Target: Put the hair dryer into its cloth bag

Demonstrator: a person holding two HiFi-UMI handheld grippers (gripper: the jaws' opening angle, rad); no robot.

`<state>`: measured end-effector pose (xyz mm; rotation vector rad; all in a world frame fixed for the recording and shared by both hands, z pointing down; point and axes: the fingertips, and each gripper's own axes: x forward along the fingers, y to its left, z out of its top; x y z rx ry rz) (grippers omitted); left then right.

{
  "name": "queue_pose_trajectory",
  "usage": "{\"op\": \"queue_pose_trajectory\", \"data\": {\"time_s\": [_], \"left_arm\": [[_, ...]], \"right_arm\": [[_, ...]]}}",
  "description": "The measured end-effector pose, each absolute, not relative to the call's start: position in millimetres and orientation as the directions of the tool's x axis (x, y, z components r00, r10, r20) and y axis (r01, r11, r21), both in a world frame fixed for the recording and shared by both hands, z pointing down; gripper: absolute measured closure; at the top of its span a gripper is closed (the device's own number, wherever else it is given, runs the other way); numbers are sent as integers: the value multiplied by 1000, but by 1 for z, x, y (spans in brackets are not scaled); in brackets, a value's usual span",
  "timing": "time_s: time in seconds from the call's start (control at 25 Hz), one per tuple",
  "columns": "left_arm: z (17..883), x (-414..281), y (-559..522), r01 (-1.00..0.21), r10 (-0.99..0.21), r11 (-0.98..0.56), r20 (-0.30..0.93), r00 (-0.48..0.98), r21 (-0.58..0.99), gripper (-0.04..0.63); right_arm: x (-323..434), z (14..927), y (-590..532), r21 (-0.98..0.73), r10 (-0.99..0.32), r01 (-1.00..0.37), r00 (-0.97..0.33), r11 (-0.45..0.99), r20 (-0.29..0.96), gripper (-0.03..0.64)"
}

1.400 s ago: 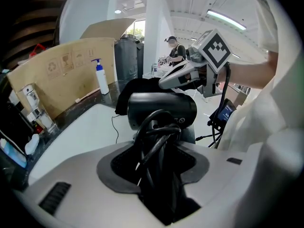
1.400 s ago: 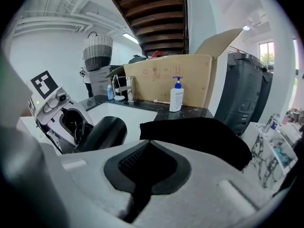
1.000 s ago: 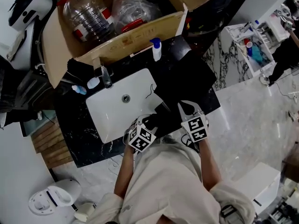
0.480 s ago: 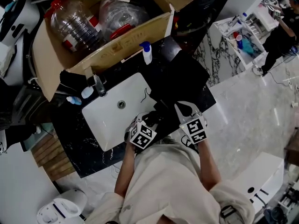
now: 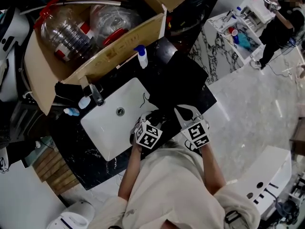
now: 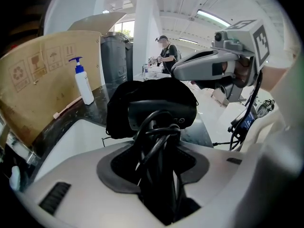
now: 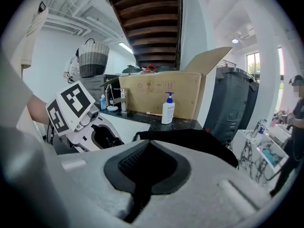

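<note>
The black hair dryer, its cord wound round the handle, stands upright in my left gripper, whose jaws are shut on the handle. In the head view that gripper hovers at the sink's near right corner with the hair dryer. The black cloth bag lies on the dark counter right of the sink, and my right gripper is shut on its near edge. Seen from the head, the right gripper holds the cloth bag just right of the dryer. Behind the dryer the cloth bag rises.
A white sink with a faucet is set in the black counter. A blue-topped pump bottle stands before a big cardboard box holding plastic jugs. Pale marble floor lies to the right, with a person far off.
My left gripper has carried the hair dryer across the sink corner towards the bag. The right gripper has stayed on the bag. The head view has shifted slightly.
</note>
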<state>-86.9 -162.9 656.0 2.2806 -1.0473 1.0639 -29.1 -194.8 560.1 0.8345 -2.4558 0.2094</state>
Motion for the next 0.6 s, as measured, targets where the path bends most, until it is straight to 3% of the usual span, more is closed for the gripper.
{"op": "queue_pose_trajectory", "data": {"time_s": [0.6], "left_arm": [[671,-74,-198,-768,-487,-640,757,436,31,407]], "right_arm": [[-33,574,-190,68,-557,-635,-614,769,560,612]]}}
